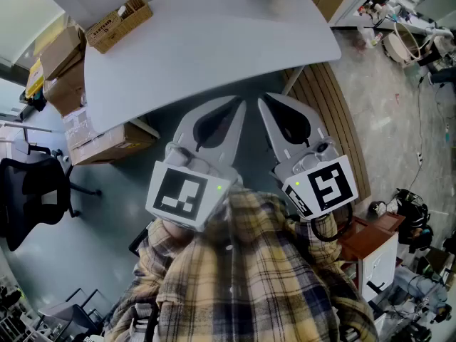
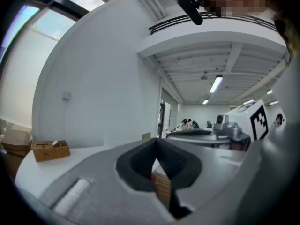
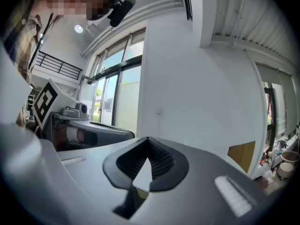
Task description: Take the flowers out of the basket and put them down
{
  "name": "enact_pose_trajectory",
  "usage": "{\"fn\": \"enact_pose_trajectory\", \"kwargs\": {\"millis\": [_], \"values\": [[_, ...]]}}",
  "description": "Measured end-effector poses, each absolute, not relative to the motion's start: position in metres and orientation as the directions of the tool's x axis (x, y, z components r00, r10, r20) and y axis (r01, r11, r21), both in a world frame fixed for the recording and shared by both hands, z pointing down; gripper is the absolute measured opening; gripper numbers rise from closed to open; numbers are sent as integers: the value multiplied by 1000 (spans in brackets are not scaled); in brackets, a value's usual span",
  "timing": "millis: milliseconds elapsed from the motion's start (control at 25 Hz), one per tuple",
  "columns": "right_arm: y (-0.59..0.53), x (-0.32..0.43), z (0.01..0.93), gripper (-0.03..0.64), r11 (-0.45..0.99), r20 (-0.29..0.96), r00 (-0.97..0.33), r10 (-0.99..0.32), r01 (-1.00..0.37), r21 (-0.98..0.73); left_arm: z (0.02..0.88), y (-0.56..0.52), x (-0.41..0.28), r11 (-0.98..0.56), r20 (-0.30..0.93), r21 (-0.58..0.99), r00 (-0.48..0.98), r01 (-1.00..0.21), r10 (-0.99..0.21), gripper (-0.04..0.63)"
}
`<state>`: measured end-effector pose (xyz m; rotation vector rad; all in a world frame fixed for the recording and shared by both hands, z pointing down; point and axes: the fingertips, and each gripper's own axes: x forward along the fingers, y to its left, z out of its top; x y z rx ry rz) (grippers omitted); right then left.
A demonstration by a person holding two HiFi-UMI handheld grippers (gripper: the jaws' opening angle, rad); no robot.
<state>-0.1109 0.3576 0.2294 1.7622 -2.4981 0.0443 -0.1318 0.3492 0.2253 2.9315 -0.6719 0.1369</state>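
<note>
A wicker basket (image 1: 117, 23) stands at the far left corner of the white table (image 1: 214, 41); in the left gripper view the basket (image 2: 49, 150) is small and far to the left. I cannot make out flowers in it. My left gripper (image 1: 240, 105) and right gripper (image 1: 262, 100) are side by side in front of a plaid shirt, just short of the table's near edge and far from the basket. Both point about level. The left gripper (image 2: 157, 140) has its jaws meeting at the tips with nothing between them, and so does the right gripper (image 3: 148, 139).
Cardboard boxes (image 1: 64, 77) are stacked under the table's left end, with a black office chair (image 1: 35, 191) further left. A slatted wooden panel (image 1: 335, 112) and a red-brown cabinet (image 1: 370, 237) are on the right. People (image 2: 187, 124) stand in a far room.
</note>
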Motion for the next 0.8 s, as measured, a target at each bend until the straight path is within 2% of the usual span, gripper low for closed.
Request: {"fn": "enact_pose_trajectory", "kwargs": {"millis": [800], "values": [[404, -69, 230, 3, 318, 61, -316, -947, -948, 21, 221, 388, -102, -888, 103, 63, 888, -456, -449, 0]]}}
